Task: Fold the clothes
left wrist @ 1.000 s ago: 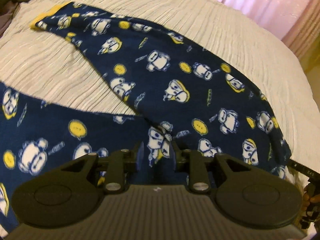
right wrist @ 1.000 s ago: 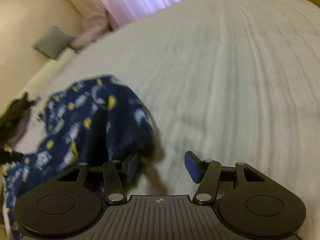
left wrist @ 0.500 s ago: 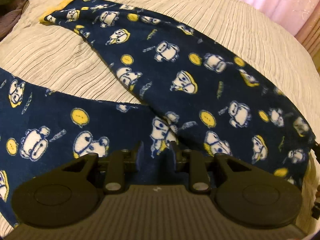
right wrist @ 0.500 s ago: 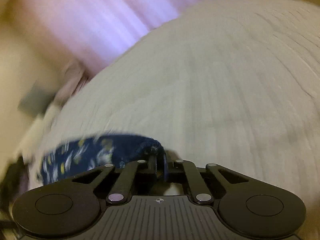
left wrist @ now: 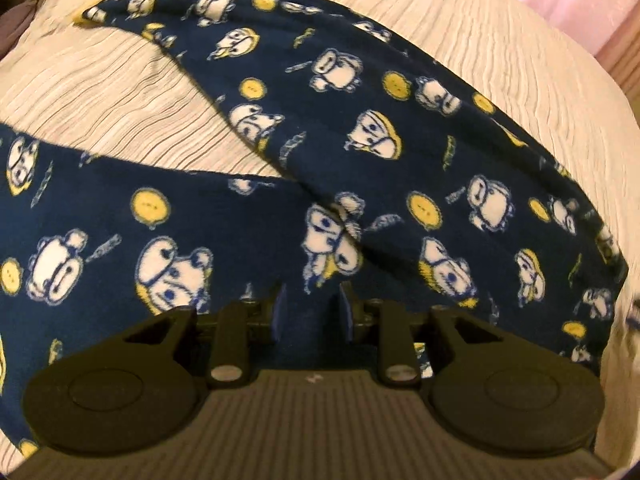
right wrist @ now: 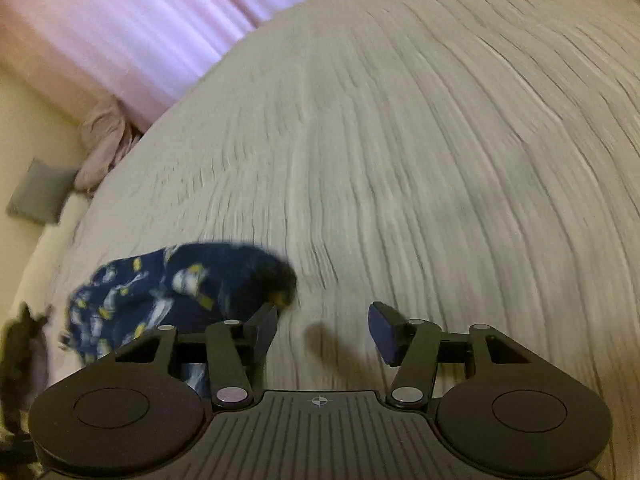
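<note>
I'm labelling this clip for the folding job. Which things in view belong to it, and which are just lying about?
Part of the job:
navy printed pyjama pants
left gripper, fabric between its fingers
right gripper, open beside the pants
bedspread, the folding surface

Lying about:
grey cushion
pink curtain

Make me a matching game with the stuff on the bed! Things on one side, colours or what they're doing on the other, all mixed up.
Things:
1. pyjamas
2. bedspread
3. curtain
4. right gripper

Clues:
A. pink
B. navy with yellow and white cartoons
C. jaws open, holding nothing
D. cream, ribbed

Pairs: 1-B, 2-D, 3-A, 4-C
</note>
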Action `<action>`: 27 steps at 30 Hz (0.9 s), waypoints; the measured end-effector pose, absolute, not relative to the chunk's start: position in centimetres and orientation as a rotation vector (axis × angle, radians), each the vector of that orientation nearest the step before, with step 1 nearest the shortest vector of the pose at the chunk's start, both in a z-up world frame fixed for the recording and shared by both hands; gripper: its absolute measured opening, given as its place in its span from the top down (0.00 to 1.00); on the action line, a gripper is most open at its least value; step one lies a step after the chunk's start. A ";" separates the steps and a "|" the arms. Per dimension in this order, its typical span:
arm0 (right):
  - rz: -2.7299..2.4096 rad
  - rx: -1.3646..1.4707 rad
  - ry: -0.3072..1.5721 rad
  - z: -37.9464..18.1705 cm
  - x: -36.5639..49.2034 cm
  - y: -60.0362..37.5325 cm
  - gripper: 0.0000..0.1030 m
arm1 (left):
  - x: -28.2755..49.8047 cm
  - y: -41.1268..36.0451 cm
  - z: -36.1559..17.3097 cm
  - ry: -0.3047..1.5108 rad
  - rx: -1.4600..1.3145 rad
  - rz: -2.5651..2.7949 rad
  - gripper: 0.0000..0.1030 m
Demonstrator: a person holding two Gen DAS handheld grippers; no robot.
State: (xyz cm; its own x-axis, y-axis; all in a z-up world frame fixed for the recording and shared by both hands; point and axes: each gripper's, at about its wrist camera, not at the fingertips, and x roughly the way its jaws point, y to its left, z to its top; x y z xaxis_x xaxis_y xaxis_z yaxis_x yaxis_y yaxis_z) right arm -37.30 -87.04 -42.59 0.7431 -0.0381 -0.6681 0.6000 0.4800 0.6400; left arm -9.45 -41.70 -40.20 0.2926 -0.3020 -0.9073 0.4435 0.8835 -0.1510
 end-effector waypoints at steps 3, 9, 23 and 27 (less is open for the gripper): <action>-0.252 1.183 0.631 -43.2 -38.7 -84.8 0.47 | -9.7 -41.2 -40.4 1.190 0.121 -0.491 0.78; -0.125 1.215 0.671 -45.3 -35.5 -80.0 0.78 | -10.6 -40.9 -40.7 1.206 0.115 -0.497 0.78; -0.367 1.165 0.630 -44.6 -37.2 -79.7 0.87 | -11.9 -38.6 -40.5 1.197 0.091 -0.477 0.78; -0.386 1.112 0.520 -42.8 -37.6 -80.8 0.33 | -12.5 -37.9 -40.7 1.208 0.095 -0.467 0.78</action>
State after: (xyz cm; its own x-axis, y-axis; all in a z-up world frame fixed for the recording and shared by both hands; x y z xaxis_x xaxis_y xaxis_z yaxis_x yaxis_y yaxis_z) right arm -37.57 -80.79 -42.80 0.8177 -0.0364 -0.5745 0.5393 0.3977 0.7423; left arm -12.46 -37.94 -40.70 0.2731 -0.2970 -0.9150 0.3961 0.9015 -0.1744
